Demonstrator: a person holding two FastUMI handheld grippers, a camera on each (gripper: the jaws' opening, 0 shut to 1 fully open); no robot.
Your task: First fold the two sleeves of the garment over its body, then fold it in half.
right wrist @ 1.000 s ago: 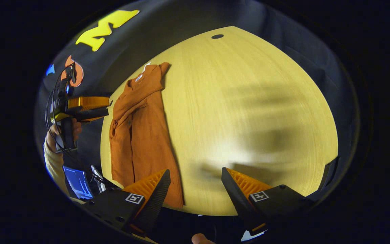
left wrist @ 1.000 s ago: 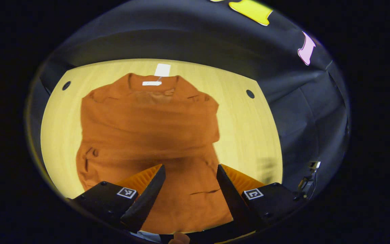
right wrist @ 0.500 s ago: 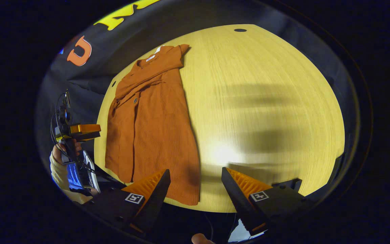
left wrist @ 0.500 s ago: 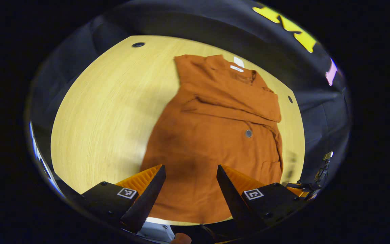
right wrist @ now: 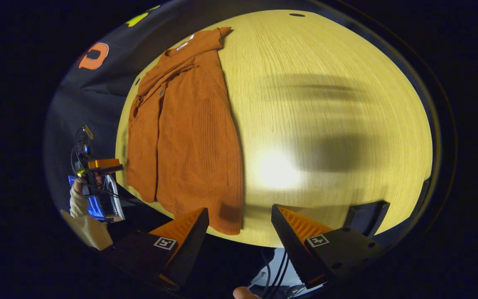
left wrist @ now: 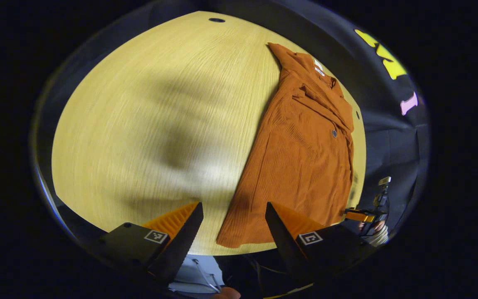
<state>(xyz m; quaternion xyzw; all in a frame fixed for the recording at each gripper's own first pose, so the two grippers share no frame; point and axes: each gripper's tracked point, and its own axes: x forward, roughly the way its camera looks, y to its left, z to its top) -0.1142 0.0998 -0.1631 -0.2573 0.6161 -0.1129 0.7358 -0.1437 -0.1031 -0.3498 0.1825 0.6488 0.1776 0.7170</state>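
Garment: the rust-orange shirt (left wrist: pixel 305 153) lies flat on the wooden table (left wrist: pixel 147 124), collar away from the person, hem at the near edge. It sits toward the right side in the left gripper view and toward the left side in the right gripper view (right wrist: pixel 185 124).

Sleeves: both look folded in over the body already; a layered flap with a button shows near the chest.

Left gripper (left wrist: pixel 234 226): jaws wide apart, nothing between them, held above the near table edge just beside the hem's corner.

Right gripper (right wrist: pixel 240 230): jaws likewise wide and empty, over the near edge by the hem's other corner.

What changed: a second ago the left gripper looked straight down the shirt's middle; since then both have swung outward and drawn back, so the shirt has slid to the side of each view and more bare table shows.

What that means: my reading is that the sleeve stage is finished and the hands are resetting at the hem for the half fold.

Still to do: grip the hem corners and carry them toward the collar.
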